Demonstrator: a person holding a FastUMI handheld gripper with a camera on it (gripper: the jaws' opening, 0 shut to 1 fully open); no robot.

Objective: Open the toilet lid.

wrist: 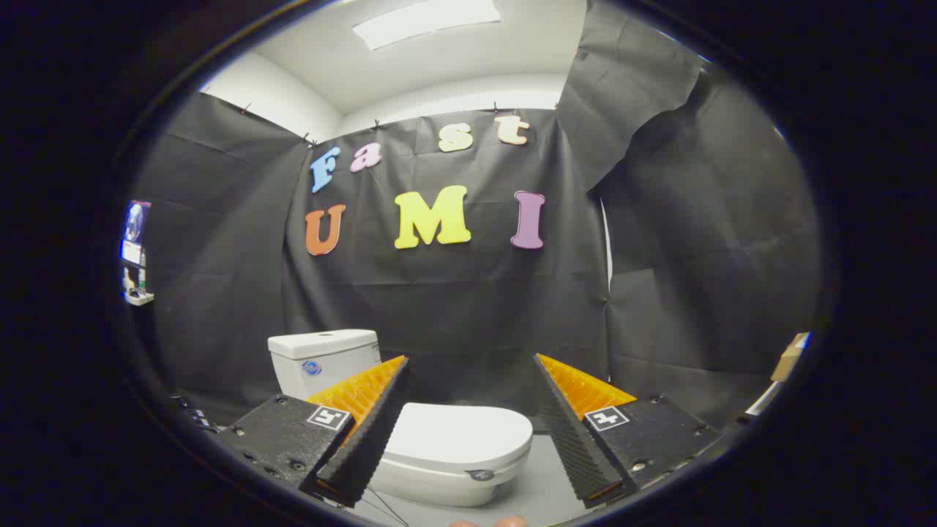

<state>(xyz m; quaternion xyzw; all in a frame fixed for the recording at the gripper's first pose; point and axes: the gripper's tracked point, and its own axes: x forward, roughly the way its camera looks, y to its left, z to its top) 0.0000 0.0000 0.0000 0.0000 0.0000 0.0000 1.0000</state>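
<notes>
A white toilet stands just ahead of the fingers on the grey floor, its lid (461, 434) lying flat and closed over the bowl (439, 483). Its white tank (322, 360) rises behind the left finger. My gripper (470, 366) is open, with a wide gap between the fingers and nothing held. The lid shows through that gap, below and slightly beyond the fingertips, and no finger touches it. The left finger (370, 432) hides the lid's left side.
Black cloth walls close the booth behind the toilet and on both sides. A small shelf with items (136, 252) hangs on the left wall. A cardboard box (790, 355) sits at the far right. Grey floor (545, 490) lies to the right of the bowl.
</notes>
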